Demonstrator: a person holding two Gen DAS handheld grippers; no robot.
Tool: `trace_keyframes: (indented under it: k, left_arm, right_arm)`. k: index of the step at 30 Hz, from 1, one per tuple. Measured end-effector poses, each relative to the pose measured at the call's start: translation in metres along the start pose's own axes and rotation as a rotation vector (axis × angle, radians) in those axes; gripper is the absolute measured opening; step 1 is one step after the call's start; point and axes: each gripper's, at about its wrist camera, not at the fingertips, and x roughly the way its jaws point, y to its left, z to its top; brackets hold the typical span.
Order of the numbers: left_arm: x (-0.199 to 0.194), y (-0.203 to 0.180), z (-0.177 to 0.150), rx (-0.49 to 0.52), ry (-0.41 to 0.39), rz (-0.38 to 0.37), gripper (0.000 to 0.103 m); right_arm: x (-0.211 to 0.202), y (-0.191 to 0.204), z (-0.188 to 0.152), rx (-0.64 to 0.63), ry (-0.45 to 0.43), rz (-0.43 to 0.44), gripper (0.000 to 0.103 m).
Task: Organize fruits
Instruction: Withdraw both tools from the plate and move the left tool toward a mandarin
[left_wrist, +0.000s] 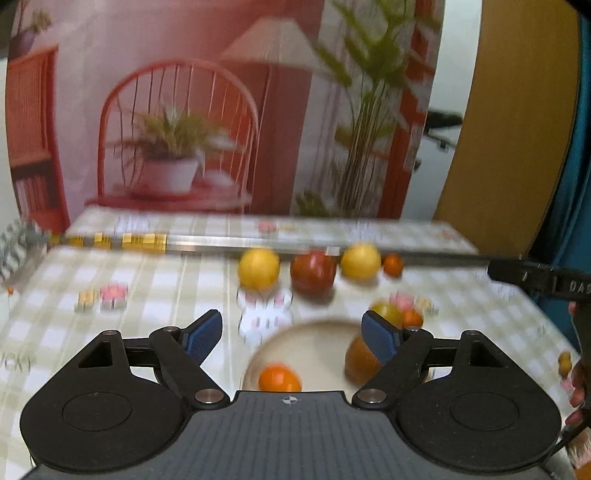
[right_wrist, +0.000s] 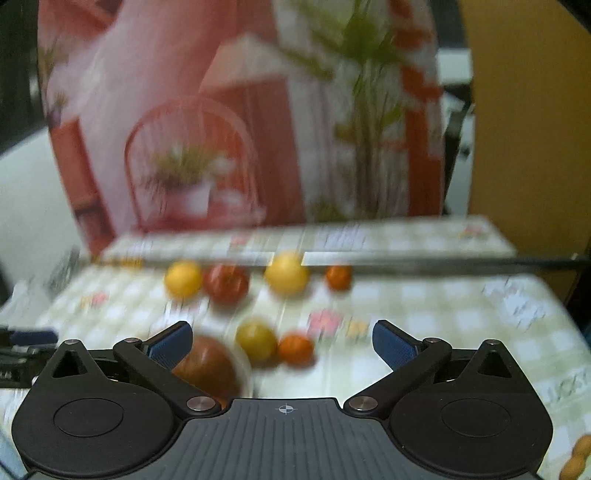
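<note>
A cream plate (left_wrist: 314, 343) lies on the checked tablecloth and holds an orange (left_wrist: 279, 378) and a brownish-red fruit (left_wrist: 360, 360). My left gripper (left_wrist: 291, 334) is open and empty above the plate. Beyond it stand a yellow fruit (left_wrist: 258, 267), a red apple (left_wrist: 313, 273), a second yellow fruit (left_wrist: 360, 261) and a small orange (left_wrist: 392, 264). A yellow-green fruit (left_wrist: 386, 312) and a small orange (left_wrist: 412, 317) sit by the plate's right rim. My right gripper (right_wrist: 282, 341) is open and empty; the yellow-green fruit (right_wrist: 256, 340) and small orange (right_wrist: 295, 349) lie between its fingers' line of sight. Both views are blurred.
A metal bar (left_wrist: 295, 245) with yellow markings crosses the table behind the back row of fruits, and also shows in the right wrist view (right_wrist: 406, 260). A printed backdrop (left_wrist: 221, 110) stands at the table's far edge. A wooden panel (left_wrist: 509, 129) is at the right.
</note>
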Motion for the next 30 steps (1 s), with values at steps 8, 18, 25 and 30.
trace_keyframes:
  k: [8,18,25,30]
  left_arm:
    - [0.029,-0.021,0.037,0.019,0.065,-0.143,0.088]
    - [0.093,-0.068,0.049,0.195,0.187,-0.289,0.087]
    - [0.14,-0.087,0.049,0.238,0.28,-0.348,0.079]
    - [0.163,-0.105,0.044,0.317,0.34,-0.38,0.073]
  right_arm:
    - [0.013,-0.029,0.038,-0.035,0.047,0.037,0.103]
    - [0.038,-0.052,0.046,-0.109,0.062,0.017,0.103]
    - [0.055,-0.075,0.046,-0.09,0.078,-0.011,0.103]
    - [0.064,-0.095,0.041,-0.033,0.091,-0.028,0.103]
